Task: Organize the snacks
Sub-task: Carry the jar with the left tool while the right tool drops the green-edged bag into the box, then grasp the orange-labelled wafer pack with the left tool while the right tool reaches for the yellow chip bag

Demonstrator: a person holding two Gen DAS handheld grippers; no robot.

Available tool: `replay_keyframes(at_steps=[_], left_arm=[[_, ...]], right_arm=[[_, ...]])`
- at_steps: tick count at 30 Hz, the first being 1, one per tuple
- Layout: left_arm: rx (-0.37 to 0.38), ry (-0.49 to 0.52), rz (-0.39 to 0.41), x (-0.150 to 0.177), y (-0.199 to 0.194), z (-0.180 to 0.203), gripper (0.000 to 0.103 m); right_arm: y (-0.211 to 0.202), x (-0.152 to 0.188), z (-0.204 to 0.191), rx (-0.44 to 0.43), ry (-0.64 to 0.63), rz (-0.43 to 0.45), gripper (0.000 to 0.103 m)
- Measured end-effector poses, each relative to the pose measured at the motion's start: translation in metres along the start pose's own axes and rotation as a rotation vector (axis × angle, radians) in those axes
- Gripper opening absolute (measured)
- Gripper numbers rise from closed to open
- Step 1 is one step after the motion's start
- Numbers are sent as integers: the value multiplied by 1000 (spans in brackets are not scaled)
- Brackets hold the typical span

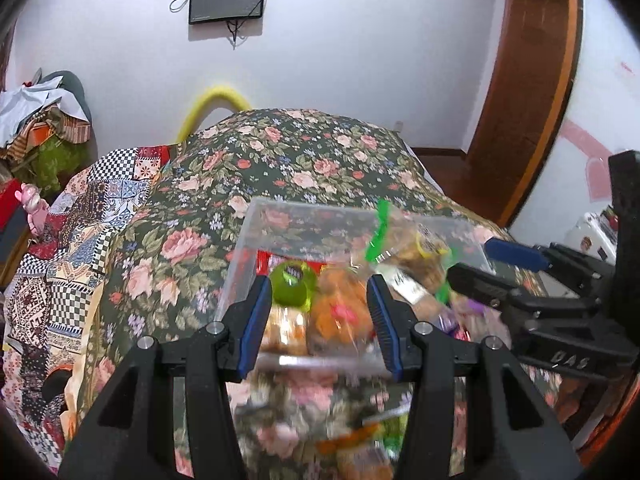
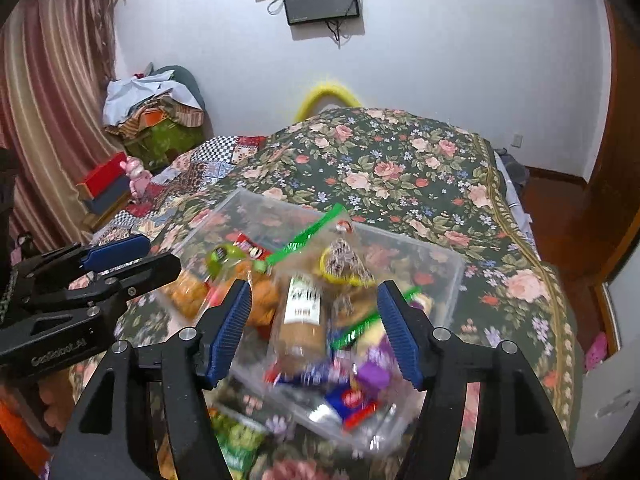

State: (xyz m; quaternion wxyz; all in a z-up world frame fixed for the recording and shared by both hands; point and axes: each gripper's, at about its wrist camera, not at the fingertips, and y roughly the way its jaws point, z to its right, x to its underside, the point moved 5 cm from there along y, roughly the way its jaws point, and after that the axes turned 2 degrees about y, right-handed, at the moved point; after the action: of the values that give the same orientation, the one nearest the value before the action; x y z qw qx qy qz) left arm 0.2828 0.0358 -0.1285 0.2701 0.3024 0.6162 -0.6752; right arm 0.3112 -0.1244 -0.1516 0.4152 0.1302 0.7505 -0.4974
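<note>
A clear plastic box (image 1: 256, 248) (image 2: 448, 280) full of snacks sits on the flowered bedspread. In it lie a green cup snack (image 1: 290, 284) (image 2: 222, 258), orange packets (image 1: 340, 312) (image 2: 188, 288), a clear bag of brown biscuits with a green zip strip (image 1: 416, 256) (image 2: 304, 312), and red, blue and purple wrapped sweets (image 2: 360, 392). My left gripper (image 1: 318, 320) is open just above the box's near edge, nothing between its fingers. My right gripper (image 2: 314, 328) is open over the box, its fingers on either side of the biscuit bag without closing on it.
More snack packets lie blurred on the bedspread in front of the box (image 1: 360, 444) (image 2: 236, 440). A patchwork quilt (image 1: 80, 232) lies to the left. Piled clothes (image 2: 156, 120) and a red box (image 2: 102, 184) stand by the curtain. The bed's right edge drops to a wooden floor (image 2: 560, 216).
</note>
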Motion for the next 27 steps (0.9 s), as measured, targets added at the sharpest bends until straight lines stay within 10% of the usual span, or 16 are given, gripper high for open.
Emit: replay_keyframes(at_steps=[27], left_arm=[[5,42,-166,139,-74,1,59]], right_arm=[[-31,128,-65,-121,5,-184,78]])
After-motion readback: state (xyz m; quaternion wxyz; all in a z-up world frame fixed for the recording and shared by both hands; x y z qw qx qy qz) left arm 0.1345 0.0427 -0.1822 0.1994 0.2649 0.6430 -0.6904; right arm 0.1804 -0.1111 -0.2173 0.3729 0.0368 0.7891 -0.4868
